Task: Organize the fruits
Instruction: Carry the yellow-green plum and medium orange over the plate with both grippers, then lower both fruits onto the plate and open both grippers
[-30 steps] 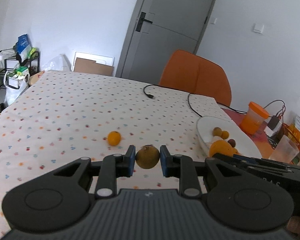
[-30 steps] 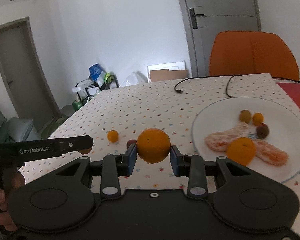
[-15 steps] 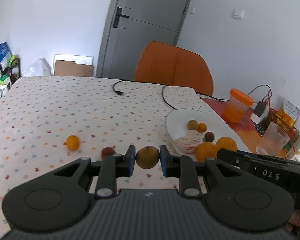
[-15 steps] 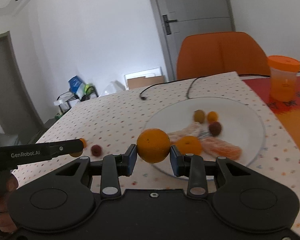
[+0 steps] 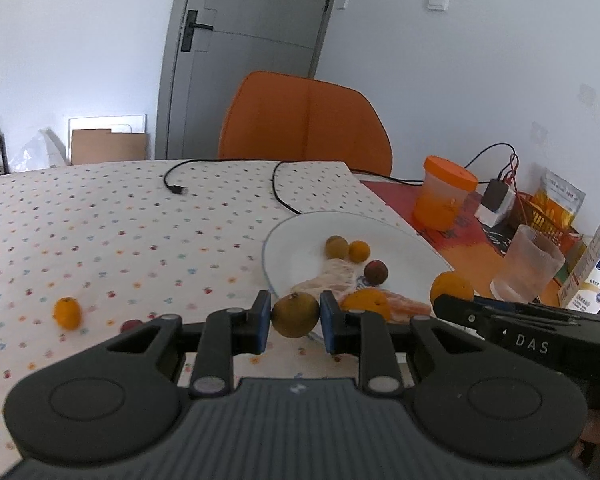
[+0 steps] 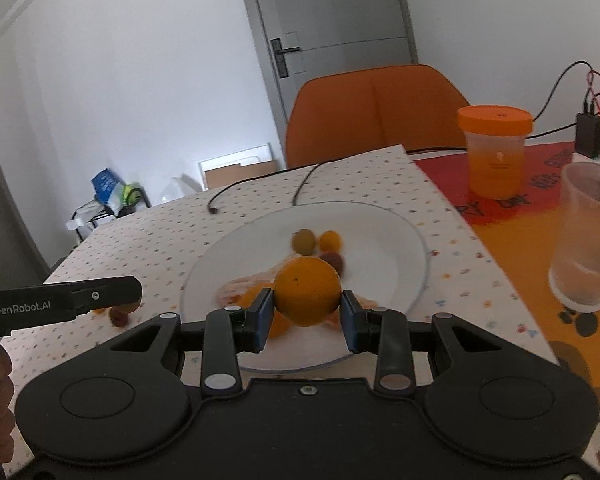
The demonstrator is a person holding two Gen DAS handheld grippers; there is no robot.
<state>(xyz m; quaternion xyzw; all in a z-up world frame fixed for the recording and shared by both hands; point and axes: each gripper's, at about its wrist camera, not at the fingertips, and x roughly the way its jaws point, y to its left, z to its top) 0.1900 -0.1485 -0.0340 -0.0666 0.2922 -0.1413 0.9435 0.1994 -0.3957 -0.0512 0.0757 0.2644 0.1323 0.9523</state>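
Observation:
My left gripper [image 5: 295, 316] is shut on a brownish-yellow round fruit [image 5: 295, 314], held just left of the white plate's [image 5: 400, 236] near rim. My right gripper [image 6: 306, 300] is shut on an orange [image 6: 306, 293] above the near part of the plate [image 6: 384, 248]. The plate holds peeled orange segments [image 5: 332, 280], a whole orange [image 5: 366, 303], a green-brown fruit [image 5: 336, 246], a small orange fruit [image 5: 358, 251] and a dark red fruit [image 5: 376, 272]. A small orange fruit [image 5: 67, 312] and a small red fruit [image 5: 131, 325] lie on the dotted tablecloth to the left.
An orange-lidded jar [image 6: 496, 150], a frosted plastic cup [image 6: 588, 236] and a milk carton [image 5: 598, 264] stand right of the plate. A black cable [image 5: 228, 176] lies behind it. An orange chair [image 5: 306, 120] stands at the table's far edge.
Both grippers have moved right toward the plate with their fruits held. The right gripper's orange now hangs over the plate; the left gripper's fruit is at its near rim.

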